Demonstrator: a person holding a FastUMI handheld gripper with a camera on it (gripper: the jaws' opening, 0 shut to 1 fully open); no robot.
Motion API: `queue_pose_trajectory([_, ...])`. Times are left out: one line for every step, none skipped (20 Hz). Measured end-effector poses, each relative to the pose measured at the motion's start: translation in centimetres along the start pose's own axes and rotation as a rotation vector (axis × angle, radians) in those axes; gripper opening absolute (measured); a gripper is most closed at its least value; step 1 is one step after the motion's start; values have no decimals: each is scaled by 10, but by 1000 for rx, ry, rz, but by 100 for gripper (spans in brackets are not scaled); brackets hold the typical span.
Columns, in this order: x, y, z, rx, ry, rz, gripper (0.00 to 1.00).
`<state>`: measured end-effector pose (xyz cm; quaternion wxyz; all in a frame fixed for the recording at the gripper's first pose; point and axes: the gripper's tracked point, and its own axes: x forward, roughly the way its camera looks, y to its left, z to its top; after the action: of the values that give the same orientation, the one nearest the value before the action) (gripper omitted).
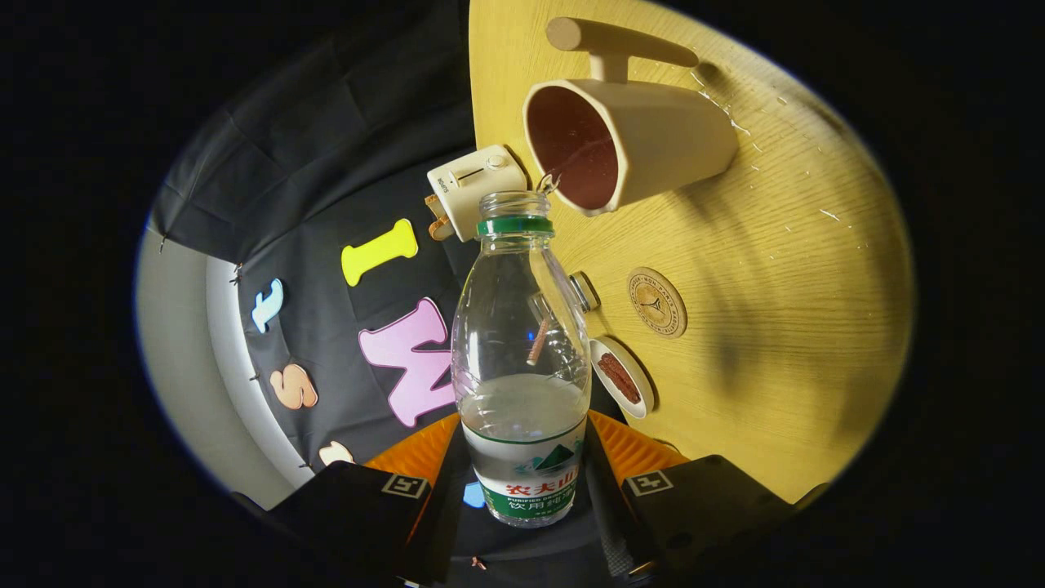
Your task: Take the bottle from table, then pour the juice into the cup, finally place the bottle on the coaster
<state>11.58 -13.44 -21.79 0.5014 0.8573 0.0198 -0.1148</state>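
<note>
With my gripper [522, 490] clamped on the plastic bottle [522, 359], both fingers pressing its lower body, the open mouth sits just at the rim of the cream cup [645, 139] on the yellow table [784, 327]. To pour well, I should tip slowly, keeping the mouth over the opening. The round coaster [656, 301] lies nearby, beside the cup.

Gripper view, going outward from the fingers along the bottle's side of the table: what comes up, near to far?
Gripper shut on the bottle → small dish → coaster → cup, just beyond the bottle's open mouth.
</note>
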Motion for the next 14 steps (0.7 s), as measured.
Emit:
queue_pose_trajectory([0, 1, -1, 6, 1, -1, 72])
queue_pose_trajectory([1, 1, -2, 13, 2, 0, 72])
queue_pose_trajectory([2, 2, -2, 21, 1, 1, 73])
queue_pose_trajectory([2, 4, -2, 30, -3, 5, 72])
queue_pose_trajectory([3, 6, -3, 42, -9, 11, 72])
queue_pose_trajectory([4, 9, -3, 57, -15, 21, 72])
queue_pose_trajectory([4, 12, -3, 72, -23, 30, 72])
queue_pose_trajectory([4, 14, -3, 84, -31, 35, 72])
queue_pose_trajectory([5, 16, -4, 96, -37, 39, 72])
queue_pose_trajectory([6, 17, -4, 106, -42, 44, 72])
queue_pose_trajectory([6, 20, -5, 116, -49, 49, 73])
queue_pose_trajectory([7, 22, -5, 125, -54, 54, 72])
queue_pose_trajectory([8, 24, -5, 133, -59, 59, 72])
queue_pose_trajectory([8, 27, -5, 140, -63, 66, 73])
